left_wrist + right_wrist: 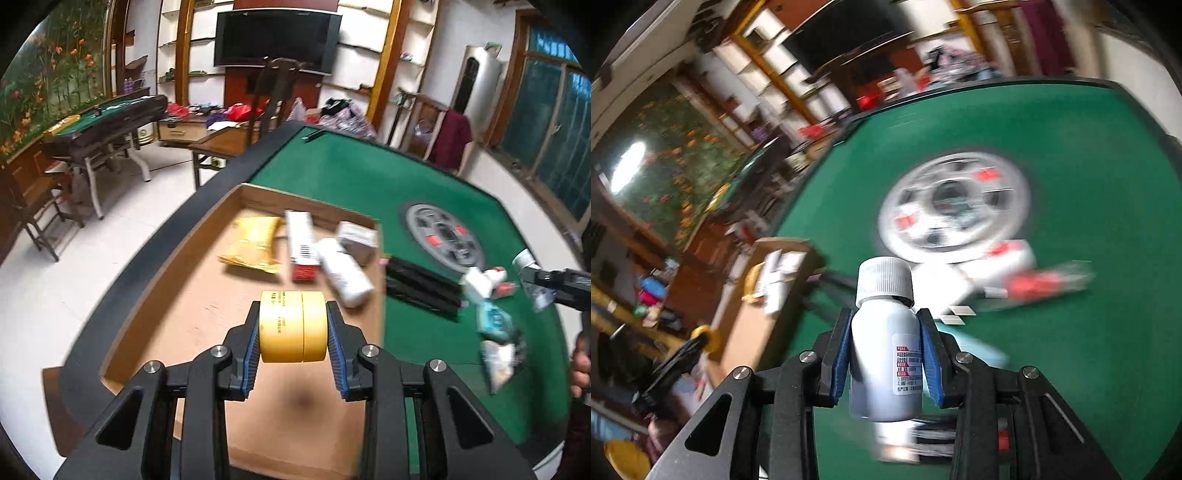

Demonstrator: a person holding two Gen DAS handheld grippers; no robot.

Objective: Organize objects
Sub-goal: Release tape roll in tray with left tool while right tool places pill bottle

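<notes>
My left gripper (293, 314) is shut on a yellow tape roll (293, 326) and holds it above the open cardboard box (155, 306). Inside the box lie a yellow packet (255, 243), a white-and-red carton (302, 243), a white bottle (345, 273) and a small white box (357, 234). My right gripper (884, 321) is shut on a white pill bottle (884, 332) with a ribbed cap, held above the green table (1071, 350). It shows at the right edge of the left wrist view (532, 277). The box shows blurred in the right wrist view (753, 325).
On the green felt right of the box lie a black bar-shaped object (421, 286), white and red packets (487, 284) and a light-blue packet (495, 317). A round dial plate (441, 236) sits mid-table. The table has a black raised rim (155, 258). Chairs stand beyond.
</notes>
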